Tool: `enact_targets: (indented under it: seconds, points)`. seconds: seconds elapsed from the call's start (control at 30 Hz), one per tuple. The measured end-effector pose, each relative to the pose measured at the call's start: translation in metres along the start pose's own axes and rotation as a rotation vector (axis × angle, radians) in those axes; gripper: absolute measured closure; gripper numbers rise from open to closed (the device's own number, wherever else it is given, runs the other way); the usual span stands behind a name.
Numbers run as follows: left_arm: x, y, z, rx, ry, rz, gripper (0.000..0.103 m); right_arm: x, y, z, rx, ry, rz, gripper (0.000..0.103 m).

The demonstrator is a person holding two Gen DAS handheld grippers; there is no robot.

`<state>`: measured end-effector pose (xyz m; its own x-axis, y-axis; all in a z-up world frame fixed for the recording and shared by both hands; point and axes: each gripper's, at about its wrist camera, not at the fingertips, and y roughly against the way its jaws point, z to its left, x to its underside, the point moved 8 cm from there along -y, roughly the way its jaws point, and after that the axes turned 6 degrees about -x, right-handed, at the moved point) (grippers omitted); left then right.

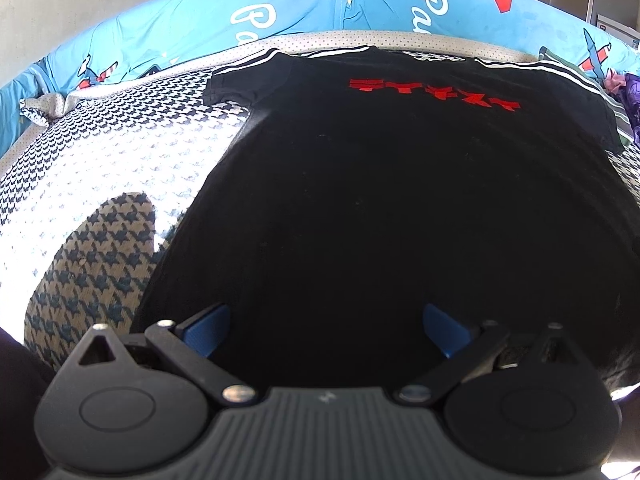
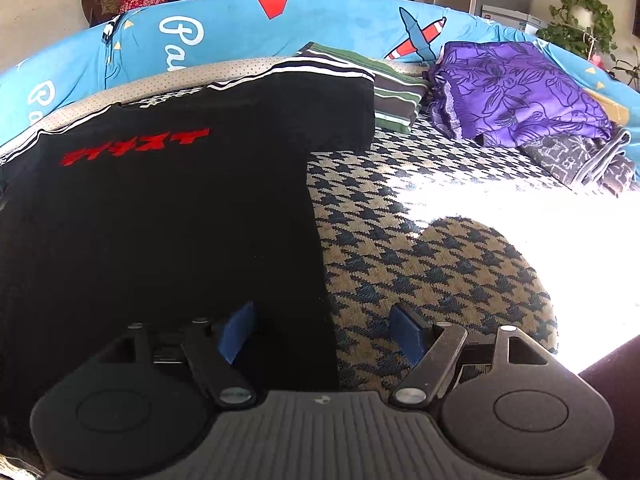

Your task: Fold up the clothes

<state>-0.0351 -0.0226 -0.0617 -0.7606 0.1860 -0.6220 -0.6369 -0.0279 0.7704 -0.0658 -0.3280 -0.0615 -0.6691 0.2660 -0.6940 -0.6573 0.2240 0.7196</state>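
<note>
Shirt [image 1: 380, 200], black with red print, lies spread flat on the bed [image 1: 100, 168], collar at twelve o'clock, ready for folding. Your left tongs [image 1: 326, 330] hang spread over its hem, pinching nothing. Your right tongs [image 2: 324, 332] straddle its side edge at six o'clock, spread too, probably lined up to grab that corner.

The houndstooth bed cover [image 2: 420, 264] lies bare to the right of the black T-shirt [image 2: 160, 220], giving open passage. Farther back, a folded striped garment [image 2: 396, 96] and a purple floral pile [image 2: 516, 92] crowd the blue bolster [image 2: 320, 24].
</note>
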Motion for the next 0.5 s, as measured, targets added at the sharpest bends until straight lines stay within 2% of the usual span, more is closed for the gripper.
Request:
enact_targets:
  seconds: [0.2, 0.33, 0.5]
  points:
    - [0.0007, -0.0002, -0.0005, -0.001, 0.005, 0.005, 0.000, -0.0002, -0.0001, -0.0037, 0.019, -0.021, -0.002, 0.028]
    - [0.0010, -0.0002, -0.0005, -0.003, 0.005, 0.005, 0.000, 0.0004, -0.0017, -0.0064, 0.032, -0.043, 0.005, 0.019]
    - [0.0021, -0.0001, -0.0008, -0.005, 0.003, -0.002, 0.000, 0.0017, -0.0022, -0.0082, 0.034, -0.060, 0.008, 0.017]
